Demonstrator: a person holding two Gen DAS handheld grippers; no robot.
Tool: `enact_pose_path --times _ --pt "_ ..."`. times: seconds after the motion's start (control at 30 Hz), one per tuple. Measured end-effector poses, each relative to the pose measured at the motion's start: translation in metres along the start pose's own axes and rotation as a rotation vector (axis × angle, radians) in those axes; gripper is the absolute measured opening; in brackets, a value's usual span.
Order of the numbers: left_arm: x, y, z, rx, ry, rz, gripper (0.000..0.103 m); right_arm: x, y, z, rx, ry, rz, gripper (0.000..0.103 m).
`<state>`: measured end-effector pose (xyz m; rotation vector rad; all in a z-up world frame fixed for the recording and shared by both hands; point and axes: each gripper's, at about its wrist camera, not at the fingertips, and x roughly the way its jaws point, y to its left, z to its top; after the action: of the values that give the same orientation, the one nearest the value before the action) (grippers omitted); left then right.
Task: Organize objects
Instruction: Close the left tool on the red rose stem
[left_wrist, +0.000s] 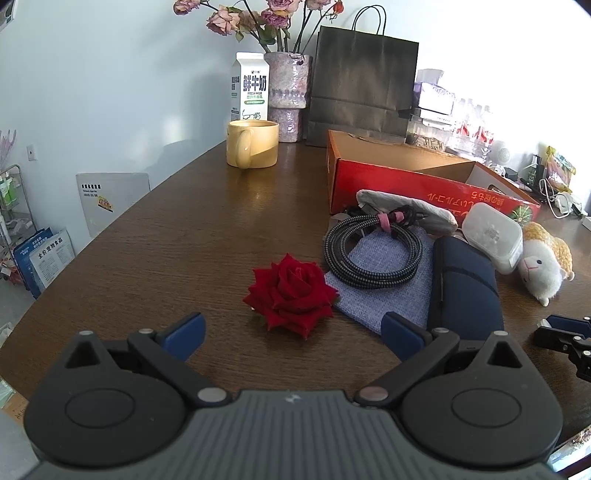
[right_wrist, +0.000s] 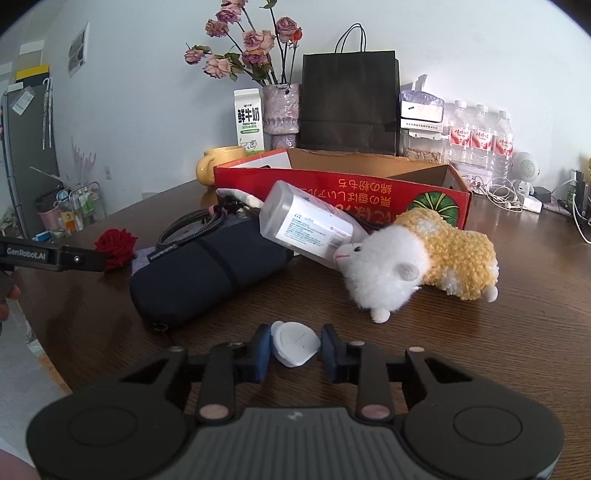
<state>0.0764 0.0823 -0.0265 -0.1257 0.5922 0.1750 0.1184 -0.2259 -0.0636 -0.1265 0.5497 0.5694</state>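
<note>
Right tool (right_wrist: 294, 350) closed onto small white heart-shaped piece (right_wrist: 295, 343), low over tabletop (right_wrist: 480, 350), pads at both flanks; left tool (left_wrist: 291, 332) spread wide, holding nothing, just short of red rose (left_wrist: 291, 291). Advisable before lifting: firm, centred pinch confirmed. Then carried clear above plush sheep (right_wrist: 417, 254) into open red box (right_wrist: 332, 192) behind.
</note>
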Motion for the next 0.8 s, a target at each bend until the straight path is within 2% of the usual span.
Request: enact_pose_path --times 0.2,0.27,0.37,0.43,0.8 --pt "0.009 0.001 0.007 -0.011 -0.011 0.002 0.102 -0.001 -0.004 0.0 0.015 -0.009 -0.012 0.028" --pt "0.014 0.001 0.009 -0.01 -0.009 0.002 0.093 -0.001 -0.004 0.0 0.018 -0.01 -0.014 0.028" --pt "0.023 0.001 0.012 -0.007 -0.001 -0.001 0.074 -0.001 -0.006 0.0 0.02 -0.012 -0.015 0.028" --pt "0.029 0.001 0.012 -0.006 0.007 -0.006 0.053 0.0 -0.006 0.001 0.02 -0.012 -0.015 0.028" --pt "0.023 0.003 0.011 -0.016 -0.018 0.014 0.048 0.001 -0.008 0.0 0.025 -0.012 -0.014 0.028"
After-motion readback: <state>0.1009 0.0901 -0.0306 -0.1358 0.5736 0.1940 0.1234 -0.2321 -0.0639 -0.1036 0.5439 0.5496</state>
